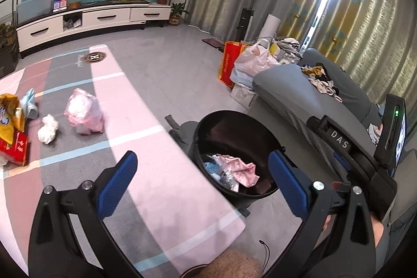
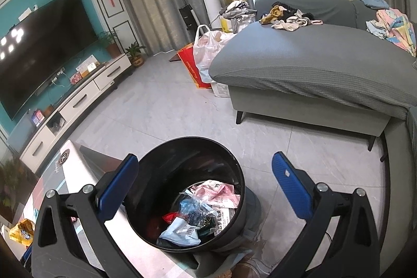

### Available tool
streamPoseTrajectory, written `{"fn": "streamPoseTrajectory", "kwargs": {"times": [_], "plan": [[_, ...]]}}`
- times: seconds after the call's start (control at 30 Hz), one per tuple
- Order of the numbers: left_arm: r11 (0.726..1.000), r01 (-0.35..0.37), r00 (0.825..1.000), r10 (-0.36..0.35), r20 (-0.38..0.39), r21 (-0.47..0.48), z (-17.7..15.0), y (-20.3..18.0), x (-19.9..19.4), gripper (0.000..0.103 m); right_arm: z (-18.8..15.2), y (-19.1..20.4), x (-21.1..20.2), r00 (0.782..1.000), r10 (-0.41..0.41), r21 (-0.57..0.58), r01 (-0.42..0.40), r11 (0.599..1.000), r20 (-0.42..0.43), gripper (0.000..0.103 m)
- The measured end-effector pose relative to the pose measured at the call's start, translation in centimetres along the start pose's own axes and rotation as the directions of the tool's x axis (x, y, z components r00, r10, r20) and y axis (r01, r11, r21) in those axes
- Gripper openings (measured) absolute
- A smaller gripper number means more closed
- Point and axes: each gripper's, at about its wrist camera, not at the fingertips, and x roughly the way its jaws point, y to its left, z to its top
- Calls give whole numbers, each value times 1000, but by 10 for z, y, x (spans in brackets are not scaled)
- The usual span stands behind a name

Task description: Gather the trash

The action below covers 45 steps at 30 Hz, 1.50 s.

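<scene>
Next target I'd pick is the pink plastic bag [image 1: 84,112] on the striped mat [image 1: 146,106]: thin film, puffed and crumpled, looks near weightless and soft, will collapse under the pads. I'd pinch it at the bunched top where the film gathers; a grab on the flat side would likely slip. It's translucent pink with something pale inside, can't tell what.

Just beside it, the white crumpled wad [image 1: 48,128], paper or tissue by the look, light and squashy, any pinch through the middle should hold. Further left at the frame edge, a yellow snack wrapper [image 1: 10,113] touching a red packet [image 1: 17,150], with a pale blue scrap [image 1: 30,102] behind; glossy film, probably slick, so take a crease or corner.

The black bin [image 2: 187,189] stands on the tiled floor at the mat's edge, near the grey sofa [image 2: 312,64]. It already holds pink, blue and clear wrappers, roughly the bottom layer only.

My left gripper [image 1: 202,183] is spread wide, nothing between the blue pads, aimed over mat and bin rim. My right gripper [image 2: 206,185] is also spread and empty, hovering right over the bin mouth.

Trash on the mat is well apart from the bin.
</scene>
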Motion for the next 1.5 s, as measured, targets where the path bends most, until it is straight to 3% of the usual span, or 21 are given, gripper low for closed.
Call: {"fn": "streamPoseTrajectory", "kwargs": {"times": [0.37,0.6,0.67,0.73,0.77,0.87,0.93,0.97,1.0,1.07,1.1,1.17,1.27,1.3,1.37,1.5], "plan": [[987,-97,994,102,32,-132,-10,68,-36,100,-8,38,-8,999,34,-104,-33,994,8,100],[930,-223,970,242,28,-293,-28,163,-72,100,-23,82,-8,992,122,-222,-123,967,-20,100],[899,-297,947,320,19,-321,-35,194,-86,100,-29,98,-8,986,164,-260,-168,951,-38,100],[842,-399,905,425,-7,-363,-43,234,-101,100,-36,113,-7,976,206,-287,-216,933,-66,100],[822,-420,893,450,-14,-385,-45,248,-106,100,-40,124,-6,967,240,-298,-254,920,-86,100],[741,-443,868,496,-34,-505,-52,307,-124,100,-55,156,-2,931,327,-331,-363,871,-161,100],[667,-447,846,532,-39,-595,-54,344,-132,100,-66,182,-1,905,371,-365,-425,829,-210,100],[619,-463,823,566,-48,-634,-53,363,-134,100,-70,196,1,894,382,-384,-446,809,-232,100],[605,-469,817,574,-56,-644,-51,374,-134,100,-75,215,3,881,394,-408,-471,782,-264,100],[599,-475,824,560,-86,-645,-45,396,-128,100,-79,245,8,854,415,-434,-517,737,-312,100],[601,-462,837,538,-97,-653,-41,409,-122,99,-81,263,11,841,423,-448,-539,713,-338,100],[587,-446,849,517,-112,-675,-39,426,-114,98,-87,285,17,828,427,-473,-558,682,-362,99],[567,-430,863,486,-137,-702,-37,449,-98,97,-97,320,40,819,401,-472,-567,675,-409,94],[559,-410,873,469,-133,-721,-37,457,-92,97,-101,328,49,798,406,-444,-590,674,-445,91],[538,-399,878,456,-142,-742,-37,469,-82,96,-111,339,60,776,406,-412,-610,677,-482,85],[520,-440,867,457,-197,-732,-40,473,-61,84,-132,357,73,821,349,-493,-556,669,-452,79]]}}
